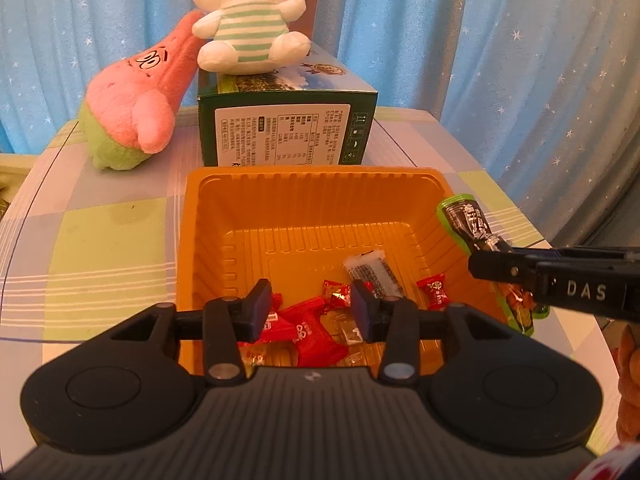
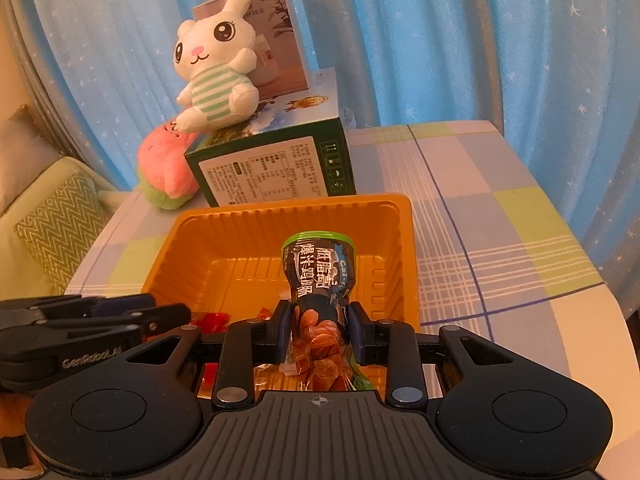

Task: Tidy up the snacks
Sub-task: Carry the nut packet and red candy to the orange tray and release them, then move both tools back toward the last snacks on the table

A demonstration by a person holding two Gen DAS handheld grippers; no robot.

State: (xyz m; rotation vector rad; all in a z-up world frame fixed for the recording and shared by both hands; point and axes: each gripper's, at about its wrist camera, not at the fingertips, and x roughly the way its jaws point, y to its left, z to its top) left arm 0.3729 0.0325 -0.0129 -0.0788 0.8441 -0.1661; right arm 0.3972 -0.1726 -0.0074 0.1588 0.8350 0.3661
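An orange plastic tray (image 1: 208,240) (image 2: 192,248) stands on the checked table. It holds several red candy packets (image 1: 316,332), clear wrapped sweets and a white-and-black snack stick (image 1: 372,270). My left gripper (image 1: 310,306) is open and empty, low over the tray's near end above the candies. My right gripper (image 2: 318,330) is shut on a green-and-black snack packet (image 2: 320,268) (image 1: 470,226) and holds it over the tray's right rim. The right gripper (image 1: 496,266) enters the left wrist view from the right.
A green carton (image 1: 286,128) (image 2: 272,164) stands just behind the tray with a white bunny plush (image 1: 248,20) (image 2: 216,76) on top. A pink-and-green plush (image 1: 136,108) (image 2: 168,164) leans at its left. Blue starred curtains (image 1: 500,40) hang behind the table.
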